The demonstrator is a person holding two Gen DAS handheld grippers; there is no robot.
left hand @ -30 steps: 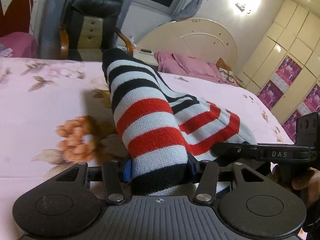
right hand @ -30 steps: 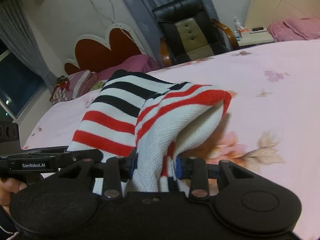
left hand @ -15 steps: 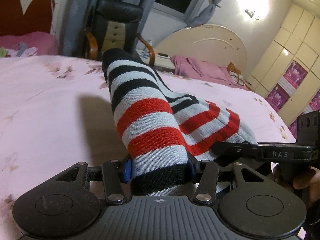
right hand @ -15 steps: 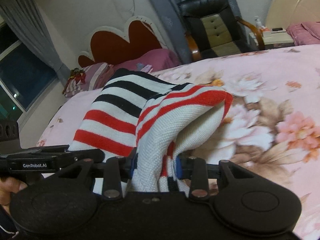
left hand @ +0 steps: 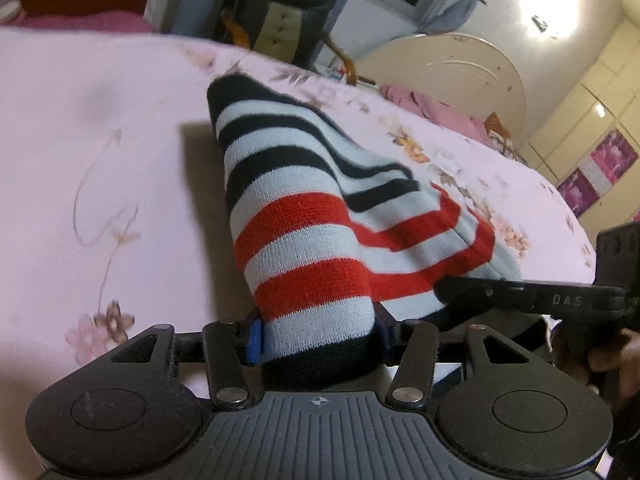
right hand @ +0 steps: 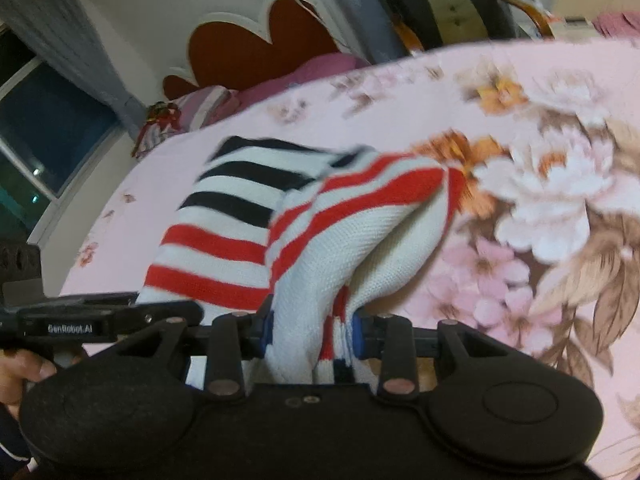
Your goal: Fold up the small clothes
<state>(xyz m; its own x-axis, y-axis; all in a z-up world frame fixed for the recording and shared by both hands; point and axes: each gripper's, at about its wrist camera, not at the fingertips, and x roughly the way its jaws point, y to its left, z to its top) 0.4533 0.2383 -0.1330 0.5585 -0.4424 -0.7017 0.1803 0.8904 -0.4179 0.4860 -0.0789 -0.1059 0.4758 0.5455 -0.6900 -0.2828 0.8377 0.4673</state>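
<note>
A small knit garment (left hand: 304, 240) with red, black and pale stripes hangs folded between both grippers just above the pink floral bedsheet (left hand: 100, 168). My left gripper (left hand: 318, 336) is shut on its thick striped edge, blue pads pressing both sides. In the right wrist view my right gripper (right hand: 312, 332) is shut on a bunched white and red part of the same garment (right hand: 236, 220). Each gripper shows in the other's view: the right one (left hand: 520, 298) at the garment's right side, the left one (right hand: 100, 322) at its left. The garment's far end droops toward the sheet.
The bedsheet (right hand: 552, 208) spreads all around. A black padded chair (left hand: 288, 12) stands behind the bed, a cream round headboard (left hand: 452, 68) and wardrobe doors (left hand: 600, 128) to the right. A red heart-shaped headboard (right hand: 256, 40) and pillows are far left. A hand (left hand: 604, 356) holds the right gripper.
Both grippers have carried the garment across the bed and a little lower, so the sheet pattern under it differs. The grips on the garment look unchanged.
</note>
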